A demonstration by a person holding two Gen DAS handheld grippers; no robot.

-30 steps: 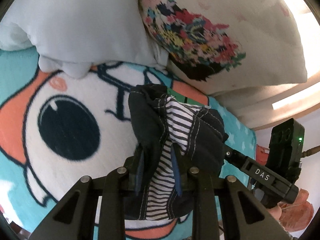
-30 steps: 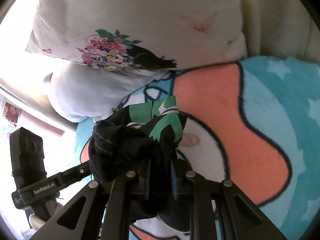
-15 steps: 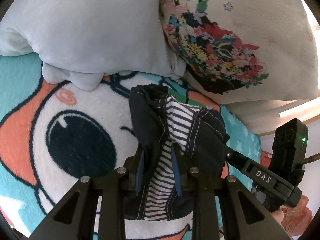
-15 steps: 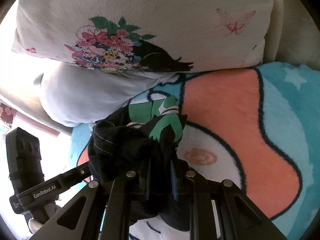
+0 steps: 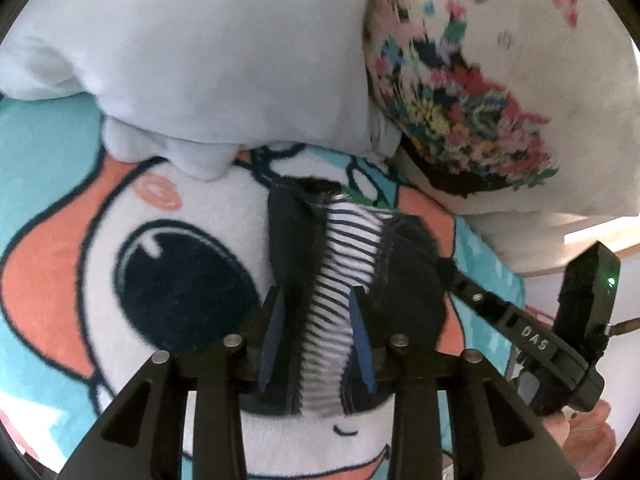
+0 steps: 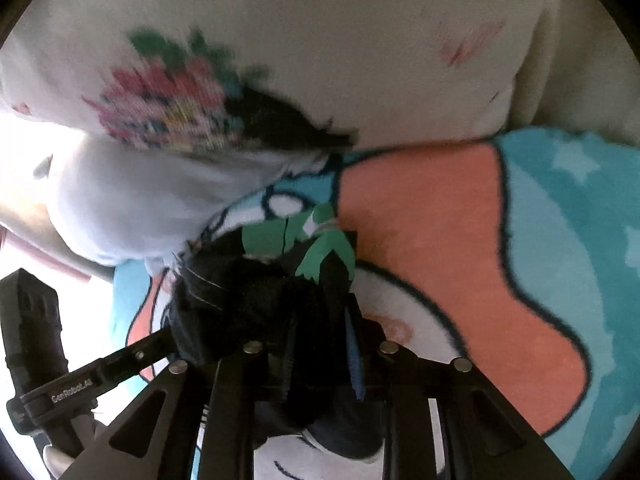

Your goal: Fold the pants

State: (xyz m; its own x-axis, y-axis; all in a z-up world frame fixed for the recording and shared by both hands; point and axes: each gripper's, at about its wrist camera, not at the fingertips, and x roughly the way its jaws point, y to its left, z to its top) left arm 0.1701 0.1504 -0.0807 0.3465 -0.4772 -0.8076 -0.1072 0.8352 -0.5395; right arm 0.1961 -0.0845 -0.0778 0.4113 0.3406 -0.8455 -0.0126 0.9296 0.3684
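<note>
Left gripper (image 5: 316, 312) is pinching a bunched wad of the dark pants (image 5: 304, 248), striped lining showing between its blue-padded fingers (image 5: 362, 336); right gripper (image 6: 320, 344) is clamping another dark bunch of the same pants (image 6: 248, 296), green printed patch poking up just ahead of it. Pants are hanging over a fleece blanket (image 5: 60, 264) printed with a cartoon face, big black eye, orange and teal areas with pale stars (image 6: 576, 164). Plain white pillow (image 5: 208, 60) is lying on the blanket's far edge, touching a cream pillow with a floral print (image 5: 472, 112) beside it. Both views are motion-blurred. Each gripper is showing at the edge of the other's view, near bright pale background
</note>
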